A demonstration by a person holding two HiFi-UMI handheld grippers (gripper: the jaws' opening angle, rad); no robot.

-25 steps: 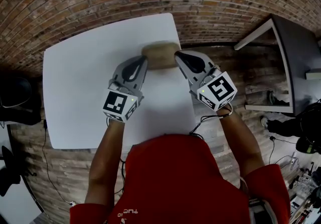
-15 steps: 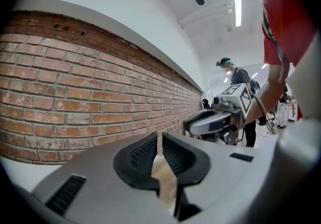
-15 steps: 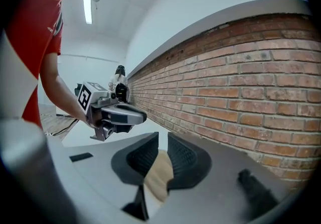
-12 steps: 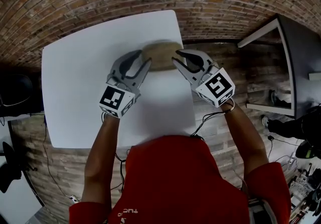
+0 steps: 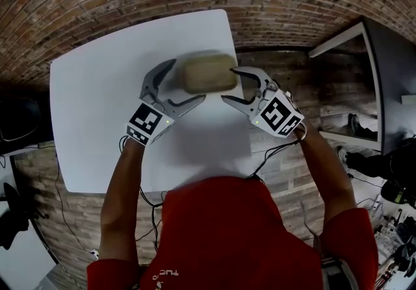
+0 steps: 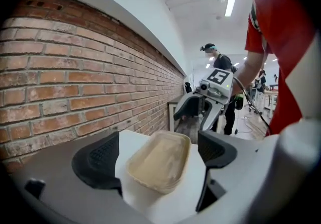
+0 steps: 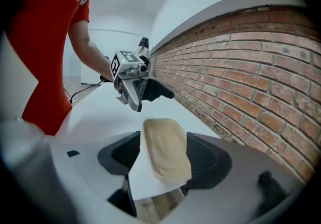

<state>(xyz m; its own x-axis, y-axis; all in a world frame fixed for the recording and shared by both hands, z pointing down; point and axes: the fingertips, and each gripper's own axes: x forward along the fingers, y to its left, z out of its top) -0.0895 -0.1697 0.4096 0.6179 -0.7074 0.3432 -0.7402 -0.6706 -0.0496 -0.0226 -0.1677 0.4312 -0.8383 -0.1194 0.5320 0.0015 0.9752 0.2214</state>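
A shallow beige tray [image 5: 207, 73] lies on the white table [image 5: 97, 87], close to its far right corner. My left gripper [image 5: 182, 84] is open, its two jaws spread on either side of the tray's left end. In the left gripper view the tray [image 6: 160, 160] sits between the dark pads [image 6: 98, 160] with a gap on each side. My right gripper [image 5: 235, 86] is also open at the tray's right end. The right gripper view has the tray [image 7: 165, 147] between its pads [image 7: 205, 160], with the left gripper [image 7: 135, 85] beyond it.
A brick wall [image 6: 75, 82] runs right behind the table. A dark desk [image 5: 383, 74] stands to the right, with cables [image 5: 266, 152] hanging by the table's edge. A person [image 6: 220, 67] stands far off in the room. Something black [image 5: 16, 119] sits left of the table.
Both grippers were shut on the tray's ends; now both have opened and the tray rests on the table between their jaws. The hands moved slightly apart.
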